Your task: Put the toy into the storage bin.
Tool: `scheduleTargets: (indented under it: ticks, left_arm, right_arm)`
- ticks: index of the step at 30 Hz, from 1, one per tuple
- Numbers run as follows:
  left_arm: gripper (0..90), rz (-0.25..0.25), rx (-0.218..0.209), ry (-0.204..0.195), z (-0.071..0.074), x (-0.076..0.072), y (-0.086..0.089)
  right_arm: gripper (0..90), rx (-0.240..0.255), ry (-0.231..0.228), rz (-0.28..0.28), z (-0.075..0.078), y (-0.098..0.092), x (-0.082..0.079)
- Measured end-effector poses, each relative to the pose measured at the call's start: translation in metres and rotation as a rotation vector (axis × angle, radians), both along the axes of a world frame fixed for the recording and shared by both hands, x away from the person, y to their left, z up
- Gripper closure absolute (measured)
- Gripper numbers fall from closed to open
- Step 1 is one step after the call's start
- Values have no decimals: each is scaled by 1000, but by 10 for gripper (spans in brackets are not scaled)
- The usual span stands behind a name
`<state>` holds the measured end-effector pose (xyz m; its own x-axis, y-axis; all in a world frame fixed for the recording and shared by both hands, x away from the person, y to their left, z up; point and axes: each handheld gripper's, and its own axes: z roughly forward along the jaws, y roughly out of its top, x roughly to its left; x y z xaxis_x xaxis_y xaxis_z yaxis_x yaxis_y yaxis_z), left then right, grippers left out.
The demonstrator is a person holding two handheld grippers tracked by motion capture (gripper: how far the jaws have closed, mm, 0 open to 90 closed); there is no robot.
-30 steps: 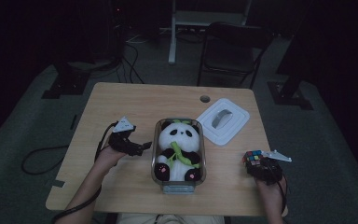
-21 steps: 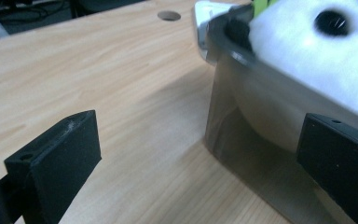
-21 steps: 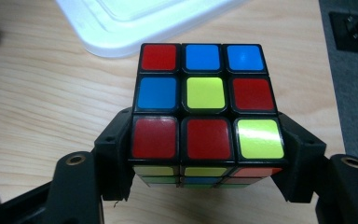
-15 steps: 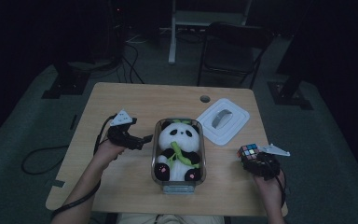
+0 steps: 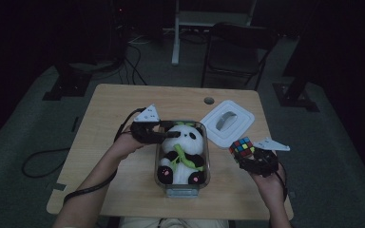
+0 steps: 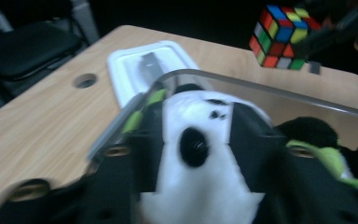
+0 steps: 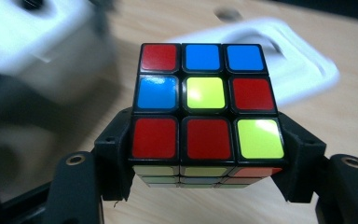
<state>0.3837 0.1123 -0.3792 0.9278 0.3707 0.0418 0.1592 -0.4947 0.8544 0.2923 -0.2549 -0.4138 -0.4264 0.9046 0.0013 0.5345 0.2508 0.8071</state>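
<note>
Panda (image 5: 183,147): plush, white head with black ears and eye patches, green leaf on its chest, red-pink soles. It sits in a clear box (image 5: 205,164) at mid-bench (image 5: 123,104), head toward the far edge.

Cube (image 5: 241,147): three-by-three puzzle, scrambled; the face toward the right gripper view shows red, blue and yellow squares. It is up off the bench, near the right edge, just beside a white lid (image 5: 228,121).

Left gripper (image 5: 168,135): at the box's left rim, jaws just been closing, now set on either side of the panda's head (image 6: 200,154) and pressing into the plush.

Right gripper (image 5: 247,156): jaws part open, clamped on the cube's (image 7: 205,109) two side faces near its lower edge.
</note>
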Motion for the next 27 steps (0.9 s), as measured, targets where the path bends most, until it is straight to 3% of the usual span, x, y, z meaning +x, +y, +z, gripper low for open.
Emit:
scheduleTargets:
  ticks: [3,5,8,15,18,20,22,23,27]
  left_arm:
    - [727,-37,48,31,-3,2,-14]
    - [759,-40,98,72,-7,6,-22]
    - [773,-27,104,100,-9,10,-25]
    - [834,-3,199,152,-25,17,-34]
    - [830,-9,226,136,-24,17,-38]
    - [800,1,225,130,-23,17,-38]
    - [678,21,222,126,-22,17,-37]
    - [606,60,189,140,-21,19,-32]
    - [475,81,148,161,-21,17,-22]
  right_arm:
    - [338,2,-36,87,21,17,-3]
    - [338,-4,-52,134,30,28,-5]
    - [338,0,-68,208,40,45,-8]
    - [338,8,-61,321,42,73,-10]
    - [338,16,-56,345,42,79,-11]
    - [338,14,-50,375,42,85,-12]
    - [338,17,-45,386,42,87,-12]
    - [338,16,-29,436,42,95,-14]
    - [338,-1,8,507,39,108,-16]
